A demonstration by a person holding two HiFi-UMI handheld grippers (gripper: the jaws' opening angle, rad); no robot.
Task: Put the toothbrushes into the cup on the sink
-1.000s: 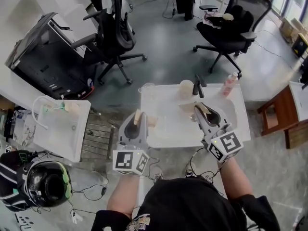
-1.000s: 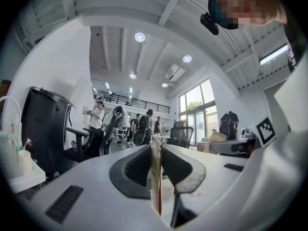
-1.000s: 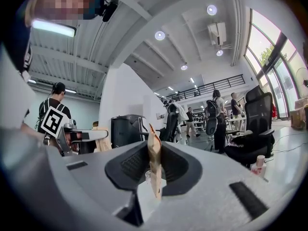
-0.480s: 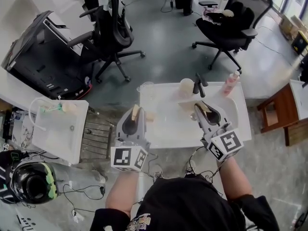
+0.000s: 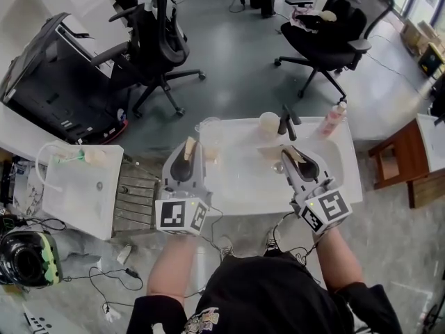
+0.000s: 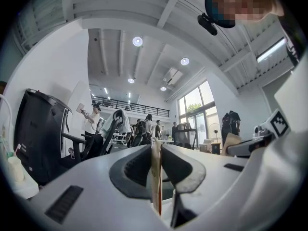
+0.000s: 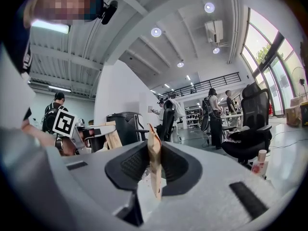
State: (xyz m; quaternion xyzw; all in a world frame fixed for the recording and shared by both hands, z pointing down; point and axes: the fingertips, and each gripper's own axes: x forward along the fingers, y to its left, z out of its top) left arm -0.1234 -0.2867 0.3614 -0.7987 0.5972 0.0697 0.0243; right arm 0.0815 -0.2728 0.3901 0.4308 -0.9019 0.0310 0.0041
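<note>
1. A thin tan toothbrush (image 6: 155, 177) is held on its edge in the left gripper (image 5: 188, 153). The jaws are narrow and pressed shut on it.
2. A second toothbrush (image 7: 154, 170) is held the same way in the right gripper (image 5: 287, 155), and its jaws are shut on it too.
3. The right gripper is held over the white sink (image 5: 243, 179), near the tap (image 5: 286, 122). The left gripper is held by the sink's left edge.
4. Two cups are seen at the back of the sink: a clear cup (image 5: 212, 127) on the left and a pale cup (image 5: 269, 125) just beside the tap. It cannot be told which one is meant.
5. The step in hand is judged to be the carry to the cup, and no brush is in a cup yet.
6. To do it well, one brush should be moved at a time, so the grippers are not bumped together.
7. The brush should be tipped end-down and lined up over the cup's mouth. It should then be lowered inside before the jaws are let go.
8. The rim should not be knocked — a light cup can be tipped over.
</note>
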